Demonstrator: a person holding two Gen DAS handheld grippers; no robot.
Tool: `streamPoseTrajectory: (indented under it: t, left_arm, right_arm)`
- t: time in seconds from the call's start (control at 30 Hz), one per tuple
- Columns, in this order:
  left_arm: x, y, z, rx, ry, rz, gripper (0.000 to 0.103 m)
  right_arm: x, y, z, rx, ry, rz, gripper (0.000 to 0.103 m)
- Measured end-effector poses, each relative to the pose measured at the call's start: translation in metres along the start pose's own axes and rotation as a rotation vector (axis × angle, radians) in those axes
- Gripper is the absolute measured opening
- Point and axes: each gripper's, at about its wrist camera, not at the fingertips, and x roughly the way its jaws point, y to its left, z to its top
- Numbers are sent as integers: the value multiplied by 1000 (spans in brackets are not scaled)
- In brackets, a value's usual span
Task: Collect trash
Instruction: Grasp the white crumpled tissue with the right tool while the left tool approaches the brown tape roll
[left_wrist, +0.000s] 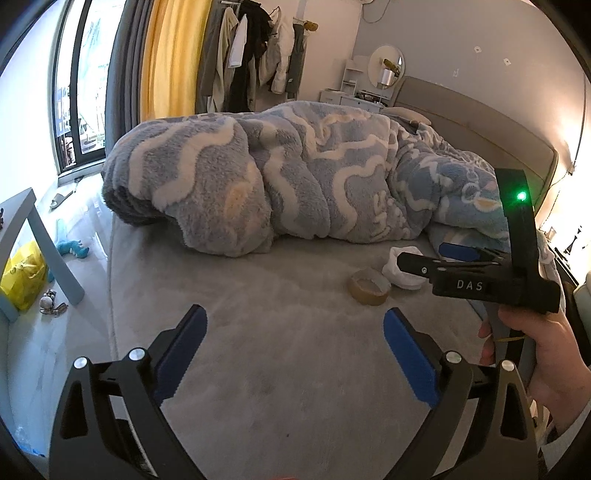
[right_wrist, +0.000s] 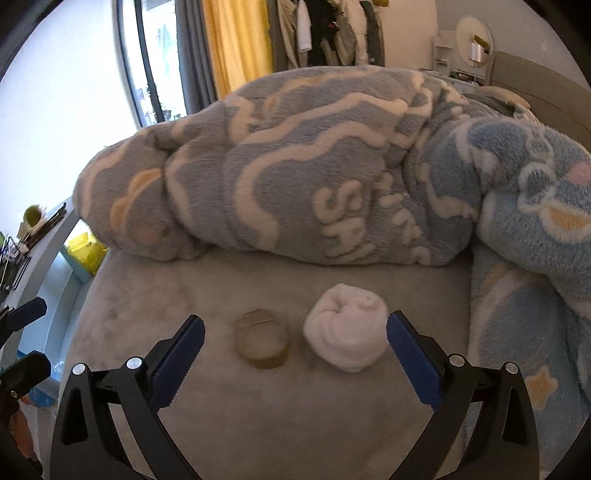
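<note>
Right tool (right_wrist: 295, 354): jaws spread wide, nothing gripped. A tape roll (right_wrist: 263, 340) and a white balled wad (right_wrist: 345, 326) lie side by side on the bed (right_wrist: 155, 295), just beyond the fingertips. Left tool (left_wrist: 293, 354): jaws spread, empty, both items well ahead to its right, before the blanket (left_wrist: 258, 177)

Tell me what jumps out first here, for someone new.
The big blue-and-cream fleece blanket heaped across the bed dominates both views. In front of it, on the bare grey sheet, a tape roll sits beside a balled white sock, just ahead of the open right tool. The left tool is open too, over empty sheet.
</note>
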Motion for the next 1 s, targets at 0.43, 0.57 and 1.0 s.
streamPoseTrajectory:
  t: [0.43, 0.57, 1.0]
  left_arm:
    - [42, -34, -4, 65, 55, -58, 98]
    - [55, -42, -5, 74, 71, -72, 98]
    - [92, -65, -1, 82, 97, -111, 98]
  right_arm:
    - [36, -38, -2, 84, 40, 14, 100]
    - [46, -49, -2, 133, 60, 40, 100]
    - [61, -61, -4, 139, 101, 105, 59]
